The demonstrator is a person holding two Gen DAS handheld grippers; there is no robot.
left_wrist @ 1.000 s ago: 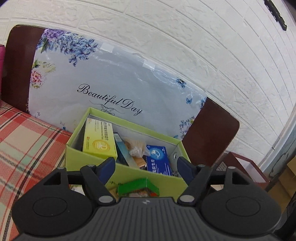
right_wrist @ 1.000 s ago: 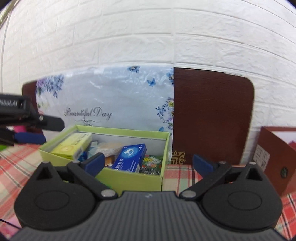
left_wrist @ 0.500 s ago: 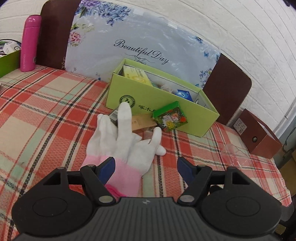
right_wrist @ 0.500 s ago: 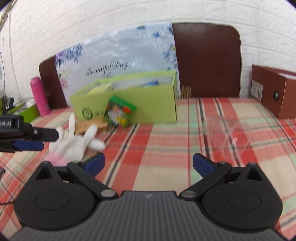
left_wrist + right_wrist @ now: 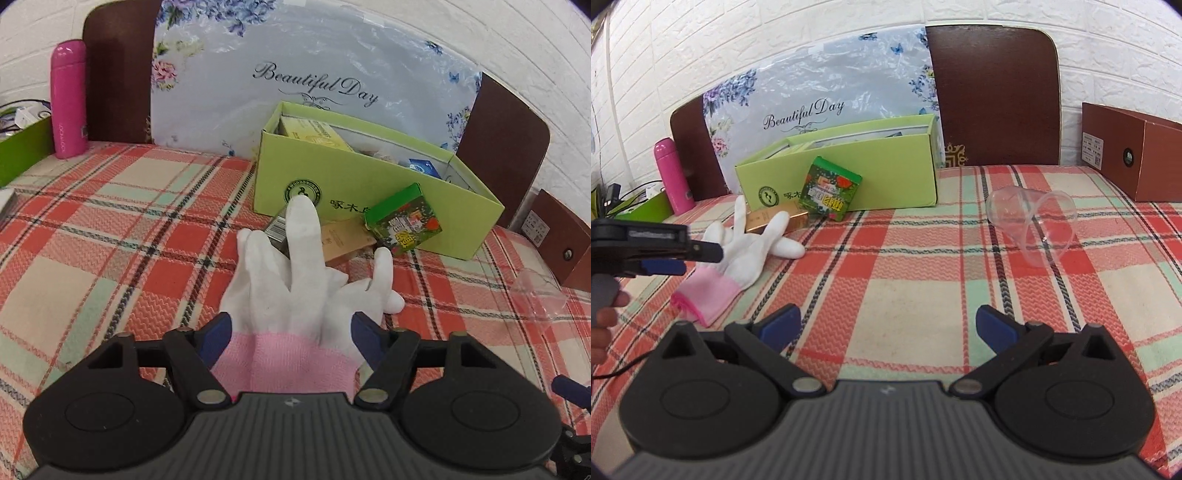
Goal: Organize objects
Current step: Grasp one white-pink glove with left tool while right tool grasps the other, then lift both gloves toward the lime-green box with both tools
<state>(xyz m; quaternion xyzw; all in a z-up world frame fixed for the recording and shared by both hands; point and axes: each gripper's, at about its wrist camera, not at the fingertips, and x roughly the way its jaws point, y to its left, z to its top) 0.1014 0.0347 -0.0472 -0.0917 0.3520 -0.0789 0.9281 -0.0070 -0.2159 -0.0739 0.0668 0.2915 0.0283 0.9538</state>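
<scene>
A white glove (image 5: 295, 280) with a pink cuff lies flat on the plaid cloth, fingers pointing at the lime-green open box (image 5: 369, 192). My left gripper (image 5: 291, 332) straddles the cuff and its jaws are closing; the pads stand at the cuff's edges and the cuff is not squeezed. The right wrist view shows the same glove (image 5: 746, 254) with the left gripper (image 5: 698, 258) low over it. A small green packet (image 5: 404, 221) leans on the box front, beside a tan carton (image 5: 340, 240). My right gripper (image 5: 886, 325) is open over bare cloth, nothing between its fingers.
A clear plastic cup (image 5: 1030, 221) lies on its side to the right. A brown box (image 5: 1134, 151) stands at the back right, a pink bottle (image 5: 672, 177) at the back left. A floral board and dark headboard back the table. A hand (image 5: 602, 321) holds the left gripper's handle.
The left gripper dropped from above the green box to the glove, and its jaws narrowed around the cuff. The right gripper sank and tilted down toward the cloth, then held still.
</scene>
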